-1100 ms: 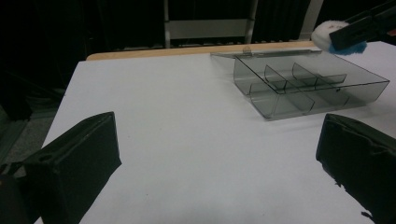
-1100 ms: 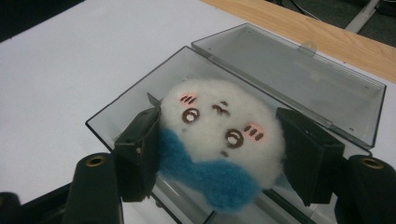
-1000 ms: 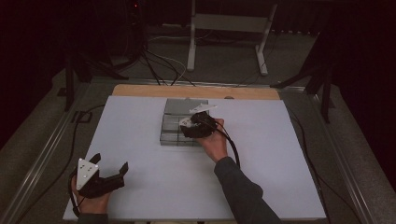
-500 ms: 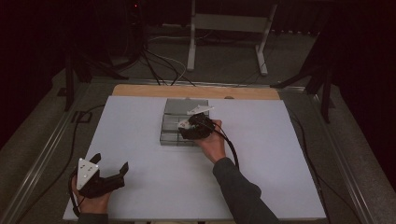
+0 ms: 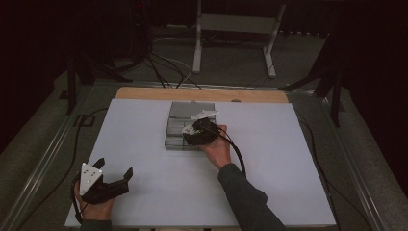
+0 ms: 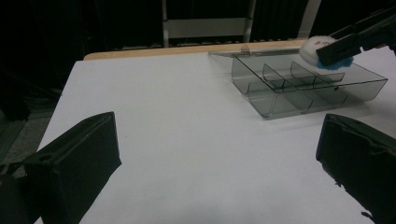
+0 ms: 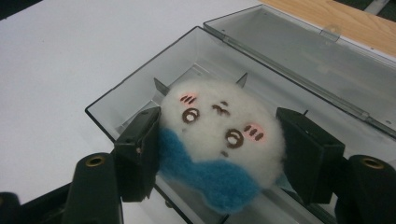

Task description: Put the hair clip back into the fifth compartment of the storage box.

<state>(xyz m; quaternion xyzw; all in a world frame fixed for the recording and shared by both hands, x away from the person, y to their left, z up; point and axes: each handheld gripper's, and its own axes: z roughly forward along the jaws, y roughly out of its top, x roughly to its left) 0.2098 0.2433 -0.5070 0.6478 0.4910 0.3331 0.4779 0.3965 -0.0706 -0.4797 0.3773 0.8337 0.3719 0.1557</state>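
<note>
Gripping a small white plush toy (image 7: 219,140) with a drawn face and blue patch, the right gripper (image 7: 219,154) is holding it over the near compartments of a clear smoky plastic box (image 7: 140,93), its lid lying open. The left gripper (image 5: 115,180) is resting on the white table (image 5: 288,183), jaws spread wide, holding nothing.
</note>
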